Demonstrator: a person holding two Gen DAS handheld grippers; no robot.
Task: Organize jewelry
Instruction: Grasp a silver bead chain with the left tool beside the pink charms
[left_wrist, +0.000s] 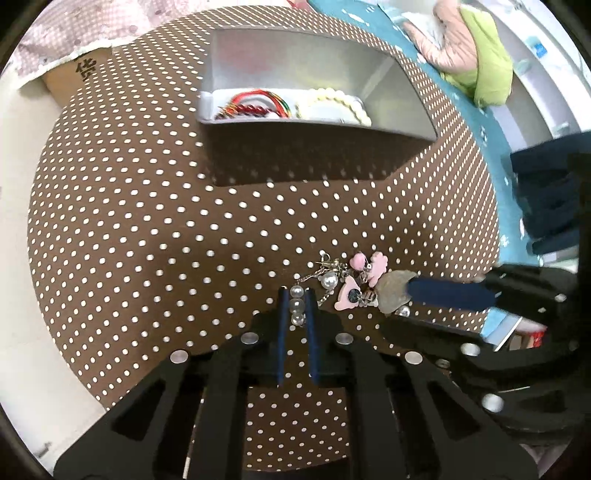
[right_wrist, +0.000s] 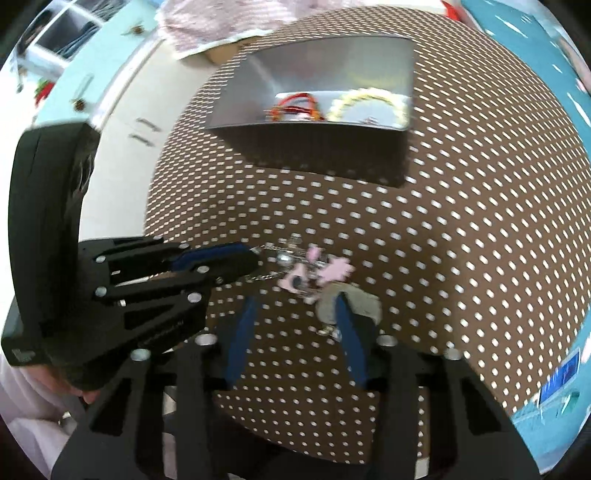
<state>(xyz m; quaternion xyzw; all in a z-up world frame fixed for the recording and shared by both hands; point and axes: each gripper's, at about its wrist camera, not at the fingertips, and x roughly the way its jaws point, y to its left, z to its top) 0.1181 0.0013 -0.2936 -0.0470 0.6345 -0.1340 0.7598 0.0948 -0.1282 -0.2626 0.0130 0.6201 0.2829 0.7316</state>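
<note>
A charm bracelet (left_wrist: 351, 284) with pearls, pink charms and a grey shell piece lies on the brown polka-dot cloth (left_wrist: 147, 221). My left gripper (left_wrist: 297, 295) is shut on its pearl end (left_wrist: 297, 304). My right gripper (right_wrist: 295, 306) is open around the charm end (right_wrist: 314, 273), one finger (right_wrist: 347, 325) over the grey shell (right_wrist: 365, 306). A silver tin box (left_wrist: 288, 66) stands behind, holding a red braided bracelet (left_wrist: 255, 105) and a cream bead bracelet (left_wrist: 332, 105). The box (right_wrist: 317, 92) also shows in the right wrist view.
The round table's edge (left_wrist: 48, 295) curves at the left. A cardboard box (left_wrist: 70, 81) sits at the far left. A teal cloth (left_wrist: 476, 122) with pink and green items lies to the right. Dark objects (left_wrist: 546, 199) stand at the right edge.
</note>
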